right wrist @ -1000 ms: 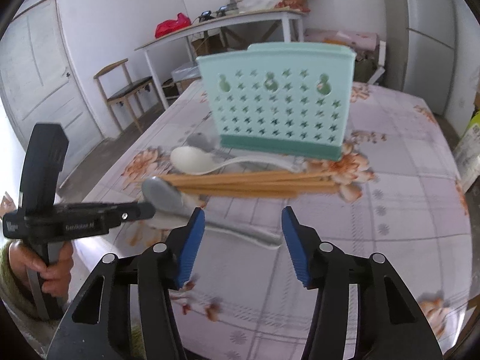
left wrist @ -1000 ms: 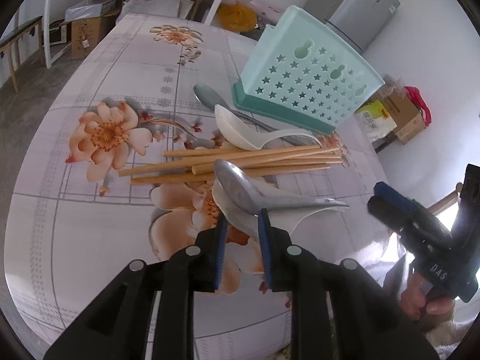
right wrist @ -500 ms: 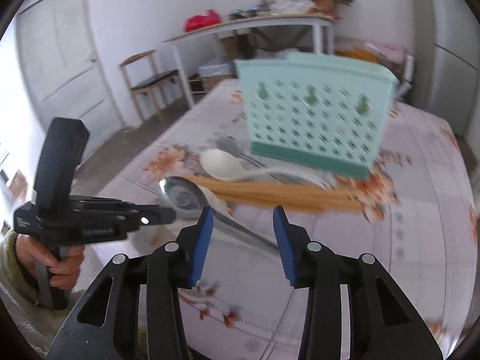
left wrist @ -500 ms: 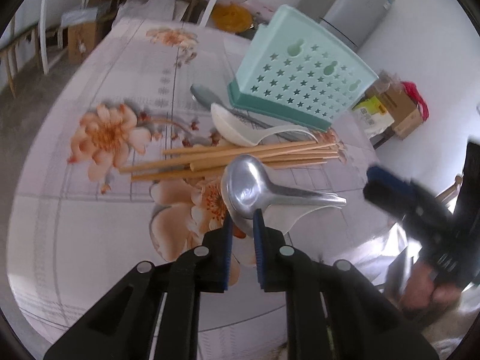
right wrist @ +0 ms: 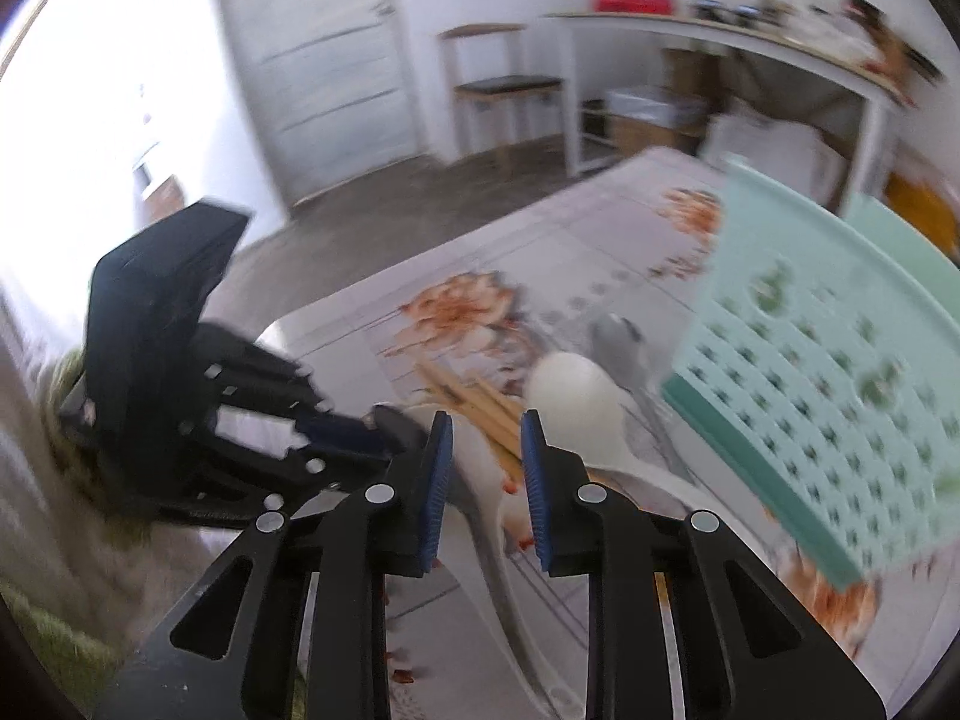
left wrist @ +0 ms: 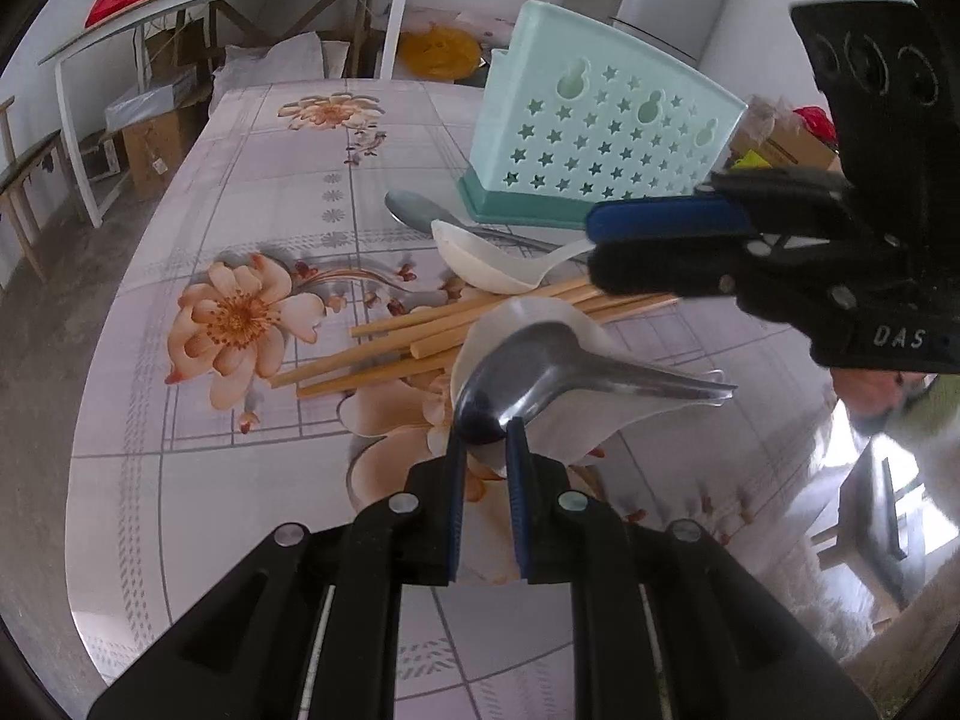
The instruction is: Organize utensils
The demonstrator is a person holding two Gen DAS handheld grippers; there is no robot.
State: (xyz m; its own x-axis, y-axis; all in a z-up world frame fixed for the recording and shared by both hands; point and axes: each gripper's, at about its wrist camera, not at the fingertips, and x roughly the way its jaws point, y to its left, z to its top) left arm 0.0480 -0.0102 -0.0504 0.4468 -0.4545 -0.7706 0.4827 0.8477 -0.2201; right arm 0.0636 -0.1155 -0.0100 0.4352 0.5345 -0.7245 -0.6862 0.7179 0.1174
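Observation:
My left gripper (left wrist: 485,443) is shut on the bowl rim of a metal spoon (left wrist: 528,366), whose handle points right. A white plastic spoon (left wrist: 579,420) sits nested right behind it; I cannot tell if it is pinched too. Wooden chopsticks (left wrist: 390,354) lie in a bundle beyond, then a second white spoon (left wrist: 480,264) and a second metal spoon (left wrist: 411,207). The mint star-holed utensil holder (left wrist: 600,132) stands behind them. My right gripper (right wrist: 485,427) hovers over the chopsticks (right wrist: 480,399) with its jaws closing and nothing pressed between them. It also shows in the left wrist view, right gripper (left wrist: 606,246).
The flowered tablecloth (left wrist: 240,312) covers the table, with bare cloth to the left. A hand (left wrist: 870,390) holds the right gripper at the table's right edge. In the blurred right wrist view are the left gripper (right wrist: 354,438) and the holder (right wrist: 840,396). A white side table, chair and boxes stand beyond.
My left gripper closed on the metal spoon's bowl and rolled, tipping the spoon. The right gripper swung in over the chopsticks near the holder, rolled, and its jaws narrowed.

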